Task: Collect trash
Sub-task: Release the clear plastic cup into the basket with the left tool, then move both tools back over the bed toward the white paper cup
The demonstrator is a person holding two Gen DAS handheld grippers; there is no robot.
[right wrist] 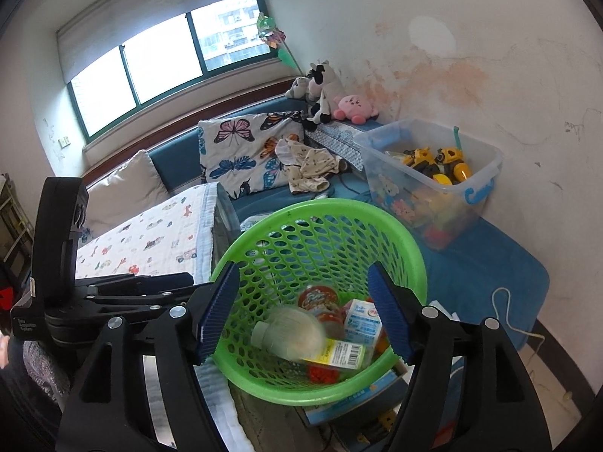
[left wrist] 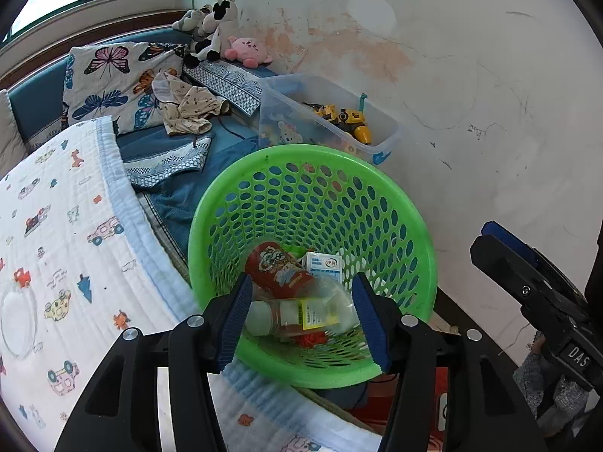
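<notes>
Green basket (right wrist: 320,226) holds a motion-blurred bottle (right wrist: 290,333), its label partly legible.

**Daylit room, fisheye frames, one blurred object**

Soft daylight enters through the window (right wrist: 166,60) at far left; its panes are blown out to near white. The wall (right wrist: 490,75) at right is evenly lit, with no hard shadows. Both views bend straight lines strongly and end in a dark circular vignette at the corners. Most of the scene is sharp. The plastic bottle (right wrist: 290,333) in the green basket (right wrist: 410,248) is smeared in the right wrist view, its outline soft.
</notes>
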